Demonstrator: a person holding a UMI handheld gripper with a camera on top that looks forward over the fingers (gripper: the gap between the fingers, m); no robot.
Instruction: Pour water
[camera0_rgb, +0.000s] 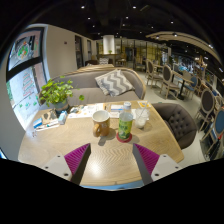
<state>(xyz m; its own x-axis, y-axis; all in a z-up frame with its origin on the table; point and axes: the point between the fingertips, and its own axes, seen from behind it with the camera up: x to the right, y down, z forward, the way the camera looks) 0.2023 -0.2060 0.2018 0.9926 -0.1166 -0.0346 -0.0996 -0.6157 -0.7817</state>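
Green bottle (125, 125) on table (60, 145), beyond hand-held gripper (112, 158), fingers spread, empty

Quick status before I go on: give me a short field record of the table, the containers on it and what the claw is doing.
surface: light wooden table
bottle: clear plastic bottle with green label, upright, beyond the fingers
cup: brown cylindrical cup, beside the bottle
glass: small clear glass, on the bottle's other side
plant: green potted plant, at the table's far side
claw: open, holding nothing, short of the bottle
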